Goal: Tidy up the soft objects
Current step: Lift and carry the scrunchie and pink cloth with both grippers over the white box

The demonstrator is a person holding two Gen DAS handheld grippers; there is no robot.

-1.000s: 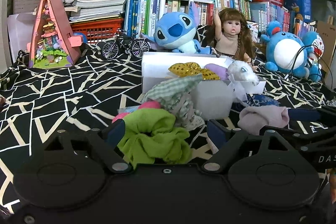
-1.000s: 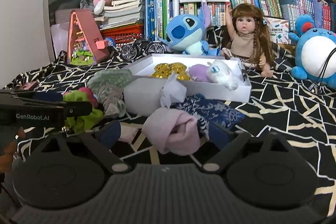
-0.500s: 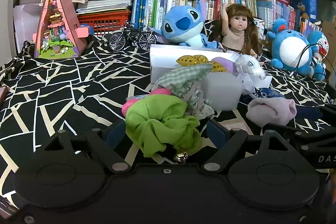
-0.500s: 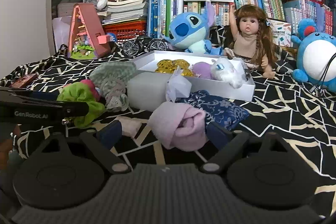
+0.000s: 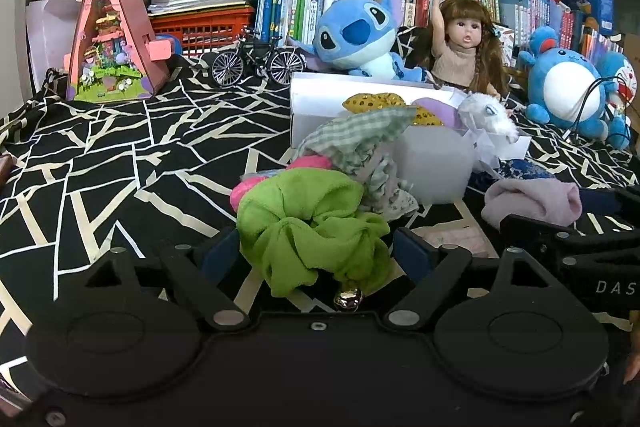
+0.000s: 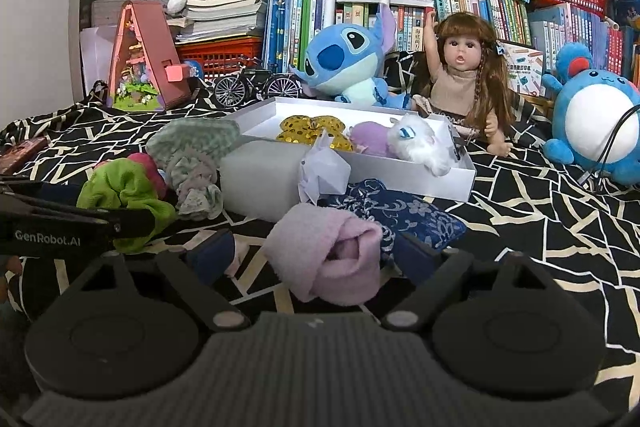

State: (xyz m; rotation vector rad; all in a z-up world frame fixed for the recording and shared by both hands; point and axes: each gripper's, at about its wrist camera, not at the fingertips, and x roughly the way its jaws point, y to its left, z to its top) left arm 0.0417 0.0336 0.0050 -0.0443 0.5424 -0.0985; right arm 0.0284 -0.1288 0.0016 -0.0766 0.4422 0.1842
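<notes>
My left gripper (image 5: 316, 247) is shut on a green scrunchie (image 5: 312, 227) with a small bell and holds it above the cloth; it also shows in the right wrist view (image 6: 124, 191). My right gripper (image 6: 316, 251) is shut on a rolled pink sock (image 6: 332, 255), which also shows in the left wrist view (image 5: 532, 201). A white box (image 6: 400, 171) behind them holds gold sequin pieces (image 6: 312, 131), a purple plush (image 6: 370, 137) and a white plush (image 6: 416, 143). A checked green scrunchie (image 5: 360, 139), a pink scrunchie (image 5: 256, 183) and a blue floral pouch (image 6: 404, 215) lie by the box.
A white foam block (image 6: 260, 179) and crumpled tissue (image 6: 324, 171) sit before the box. A Stitch plush (image 6: 344, 63), a doll (image 6: 460, 75), a blue round plush (image 6: 592, 123), a toy bicycle (image 6: 256, 87) and a triangular model house (image 6: 144, 67) stand along the bookshelf.
Both grippers have risen and pulled back a little, lifting the green scrunchie and the pink sock off the cloth; the scrunchie's bell now hangs in view.
</notes>
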